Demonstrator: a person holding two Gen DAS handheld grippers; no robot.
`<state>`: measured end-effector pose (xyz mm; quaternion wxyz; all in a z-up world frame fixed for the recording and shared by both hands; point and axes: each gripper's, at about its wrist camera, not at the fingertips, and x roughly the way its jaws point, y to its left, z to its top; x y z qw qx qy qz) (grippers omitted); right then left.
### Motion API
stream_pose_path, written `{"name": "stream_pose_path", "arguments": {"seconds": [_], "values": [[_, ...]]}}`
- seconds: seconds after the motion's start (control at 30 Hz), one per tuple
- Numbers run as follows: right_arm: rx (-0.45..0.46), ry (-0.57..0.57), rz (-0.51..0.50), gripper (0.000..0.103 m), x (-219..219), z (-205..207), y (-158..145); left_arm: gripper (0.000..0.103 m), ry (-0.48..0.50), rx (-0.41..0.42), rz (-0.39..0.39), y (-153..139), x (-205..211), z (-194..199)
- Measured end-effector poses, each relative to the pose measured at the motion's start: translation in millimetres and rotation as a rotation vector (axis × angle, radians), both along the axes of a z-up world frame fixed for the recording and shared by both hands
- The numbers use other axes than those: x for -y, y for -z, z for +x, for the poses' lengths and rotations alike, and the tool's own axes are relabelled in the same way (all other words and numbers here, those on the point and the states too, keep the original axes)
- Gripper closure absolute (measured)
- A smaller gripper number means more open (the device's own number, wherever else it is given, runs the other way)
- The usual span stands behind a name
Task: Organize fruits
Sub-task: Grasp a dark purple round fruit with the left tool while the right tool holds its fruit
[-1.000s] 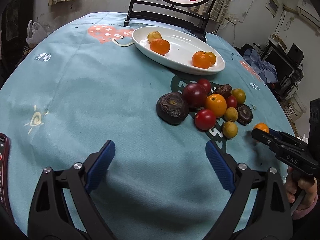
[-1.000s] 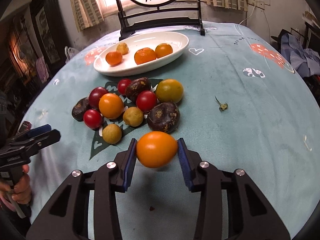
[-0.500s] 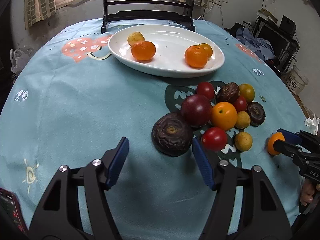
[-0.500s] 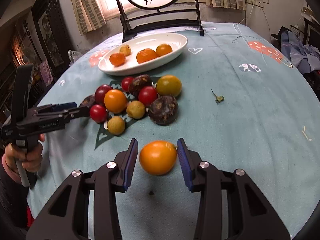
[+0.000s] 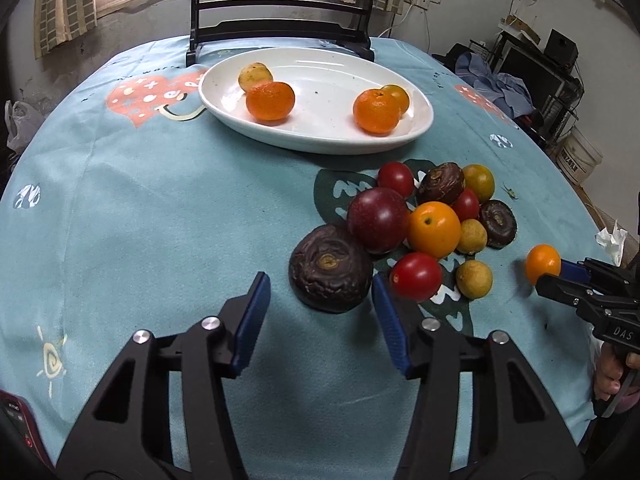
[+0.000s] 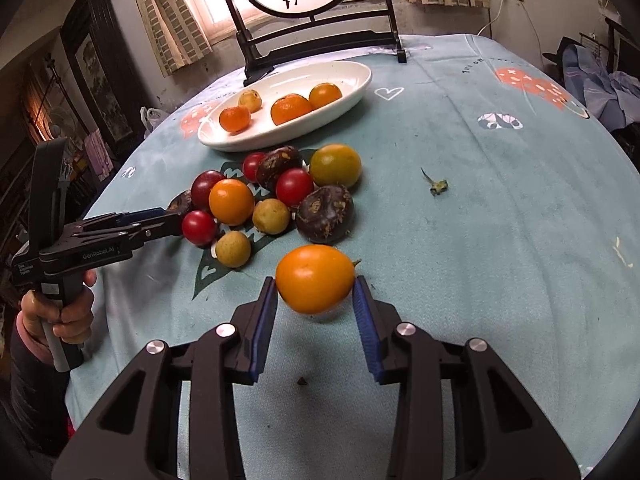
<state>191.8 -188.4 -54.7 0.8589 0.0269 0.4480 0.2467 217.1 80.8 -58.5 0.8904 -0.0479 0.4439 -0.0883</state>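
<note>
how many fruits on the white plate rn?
4. White plate: yellowish fruit at its far left end, mandarin just in front of it, second mandarin toward the right, small orange fruit touching behind that. None appears hidden.

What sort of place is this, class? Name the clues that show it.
Probably a lived-in room of a home: a round table under a patterned blue cloth, a white oval plate of fruit, curtains at the window and a dark wooden chair.

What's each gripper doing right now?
Left gripper: open, jaws just been closing, dark wrinkled fruit ahead, untouched.
Right gripper: shut on orange fruit.
</note>
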Motion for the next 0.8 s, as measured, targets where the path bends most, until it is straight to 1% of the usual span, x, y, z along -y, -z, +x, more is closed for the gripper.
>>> {"name": "stream_pose_path", "arguments": {"seconds": [0.07, 0.2, 0.33, 0.43, 0.53, 0.6, 0.63, 0.8], "values": [[-0.005, 0.000, -0.002, 0.064, -0.2, 0.9, -0.8, 0.049, 0.016, -0.012, -0.003, 2.0, 0.1, 4.5], [0.004, -0.001, -0.005, 0.064, -1.3, 0.2, -1.7, 0.049, 0.048, -0.015, 0.027, 3.1, 5.1, 10.8], [-0.004, 0.000, -0.002, 0.064, -1.3, 1.1, -0.5, 0.049, 0.072, -0.004, 0.100, 4.9, 15.2, 12.5], [-0.009, 0.000, 0.000, 0.064, -1.1, 1.7, -0.2, 0.049, 0.079, 0.007, 0.132, 6.3, 18.4, 10.5], [-0.006, -0.001, -0.002, 0.064, -1.2, 1.4, -0.8, 0.052, 0.071, 0.011, 0.145, 6.4, 18.2, 10.0], [-0.002, -0.002, -0.005, 0.064, -1.3, 0.7, -1.2, 0.054, 0.067, 0.013, 0.138, 5.9, 17.1, 9.7], [0.000, -0.002, -0.006, 0.064, -1.5, 0.4, -1.3, 0.057, 0.064, 0.013, 0.135, 5.3, 16.7, 9.5], [0.008, -0.011, -0.006, 0.064, -2.3, -0.9, -2.5, 0.058, 0.047, 0.012, 0.123, 4.7, 15.5, 7.5]]}}
